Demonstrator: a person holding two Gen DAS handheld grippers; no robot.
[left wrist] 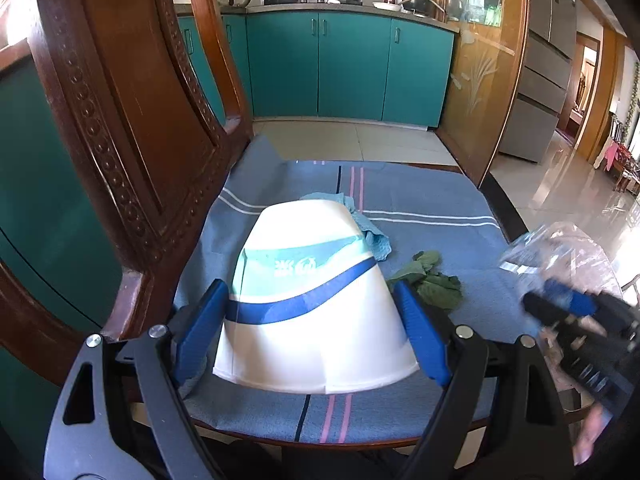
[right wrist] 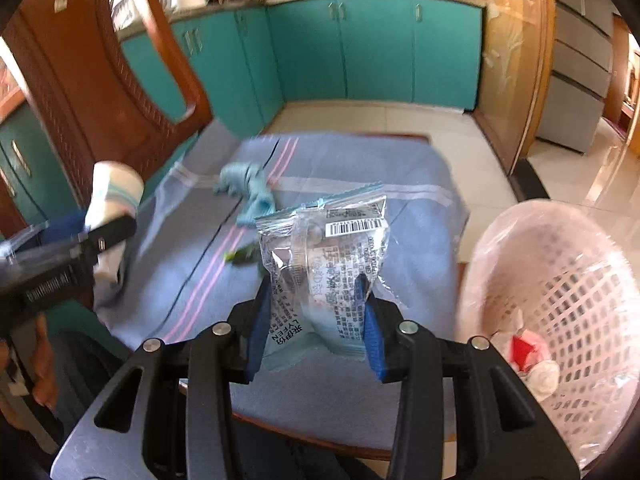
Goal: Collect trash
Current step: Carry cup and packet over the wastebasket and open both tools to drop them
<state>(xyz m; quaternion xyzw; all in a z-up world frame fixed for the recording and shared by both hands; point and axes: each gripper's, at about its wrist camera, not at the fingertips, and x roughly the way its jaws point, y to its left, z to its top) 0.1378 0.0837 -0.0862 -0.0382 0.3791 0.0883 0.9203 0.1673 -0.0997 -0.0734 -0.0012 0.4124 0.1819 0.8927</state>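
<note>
In the left wrist view, the left gripper (left wrist: 316,312) stands wide, its blue pads pressed on either side of a white paper cup (left wrist: 308,280) with a blue and teal band. The cup points base-forward, its open mouth toward the camera, and appears lifted clear of the blue cloth (left wrist: 420,208) that covers the table. Beyond it on the cloth lie a crumpled blue tissue (left wrist: 372,236) and a scrap of green leaf (left wrist: 434,280). A thin paper cup is light and crushes easily, so a hold across its wide lower wall, near the stiffer rolled rim, is probably the safest place.

In the right wrist view, the right gripper (right wrist: 316,320) is partly closed on a clear plastic snack wrapper (right wrist: 324,248) with a barcode, pinching its lower half so that it stands up between the fingers. The film is nearly weightless, slick and floppy; a firm pinch well in from the edge should keep it from sliding out. Just to the right sits a pink mesh waste basket (right wrist: 580,288) lined with a clear bag, with some trash already at its bottom, though blur makes those pieces hard to name. The left gripper and cup show blurred at the left edge.
</note>
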